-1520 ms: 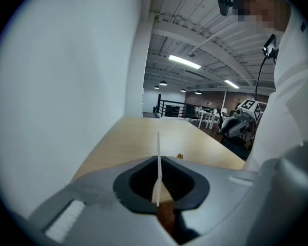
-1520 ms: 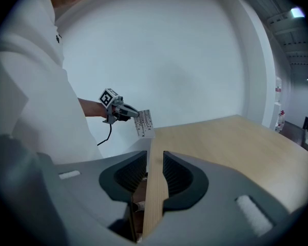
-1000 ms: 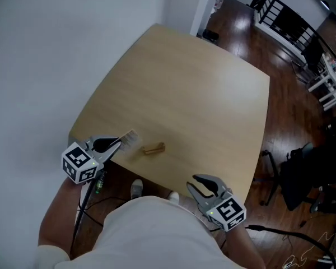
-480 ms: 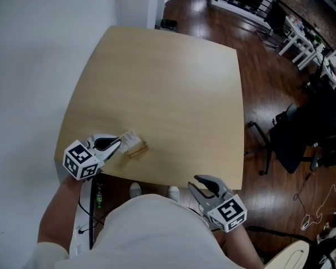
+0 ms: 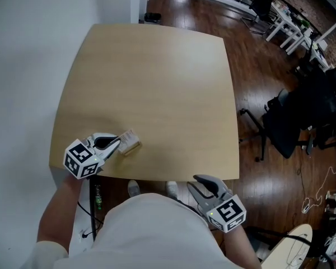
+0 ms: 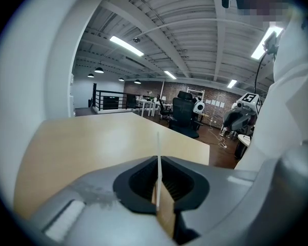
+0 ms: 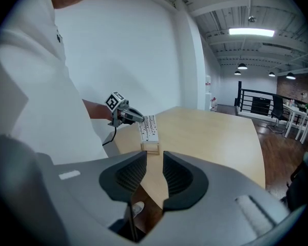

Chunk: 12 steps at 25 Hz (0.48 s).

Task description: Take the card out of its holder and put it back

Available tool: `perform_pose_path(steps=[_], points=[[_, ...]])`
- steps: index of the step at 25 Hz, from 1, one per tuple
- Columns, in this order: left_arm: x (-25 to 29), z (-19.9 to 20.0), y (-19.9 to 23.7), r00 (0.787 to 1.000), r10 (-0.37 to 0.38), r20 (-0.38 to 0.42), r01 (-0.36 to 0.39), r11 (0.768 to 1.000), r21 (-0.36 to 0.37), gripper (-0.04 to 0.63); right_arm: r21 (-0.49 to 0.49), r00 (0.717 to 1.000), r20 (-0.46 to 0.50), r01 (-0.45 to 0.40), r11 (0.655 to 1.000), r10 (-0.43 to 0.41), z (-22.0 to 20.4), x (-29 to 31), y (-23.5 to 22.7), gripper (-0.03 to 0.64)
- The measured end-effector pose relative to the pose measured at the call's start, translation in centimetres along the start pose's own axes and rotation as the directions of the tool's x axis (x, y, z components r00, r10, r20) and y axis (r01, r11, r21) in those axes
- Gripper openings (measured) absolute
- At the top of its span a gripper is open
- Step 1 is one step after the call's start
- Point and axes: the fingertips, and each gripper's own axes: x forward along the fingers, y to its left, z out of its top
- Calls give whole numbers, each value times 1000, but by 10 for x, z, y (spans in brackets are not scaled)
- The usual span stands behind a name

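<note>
My left gripper (image 5: 117,143) is shut on a white printed card (image 5: 129,139) at the table's near left corner. The small wooden holder (image 5: 133,148) lies directly under the card. In the left gripper view the card (image 6: 158,163) stands edge-on between the jaws, with the holder (image 6: 166,214) just below. The right gripper view shows the card (image 7: 149,127) upright with its lower edge at the holder (image 7: 150,147); whether it is seated in the slot I cannot tell. My right gripper (image 5: 197,185) hangs open off the table's near edge, holding nothing.
The light wooden table (image 5: 157,77) bears nothing else. A white wall runs along its left side. A black office chair (image 5: 294,119) stands on the dark wood floor to the right, and a cable (image 5: 91,206) hangs below the near left corner.
The card in my left gripper has come from left of the holder to right over it. The right gripper has held its place. The head view has shifted.
</note>
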Motion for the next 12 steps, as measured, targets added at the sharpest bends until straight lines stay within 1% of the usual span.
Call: perform_pose_path(steps=[12], points=[[1, -4, 6, 1000, -5, -22, 5, 1000, -6, 17, 17, 1000, 0, 8, 1000, -8, -1, 1, 0, 106]])
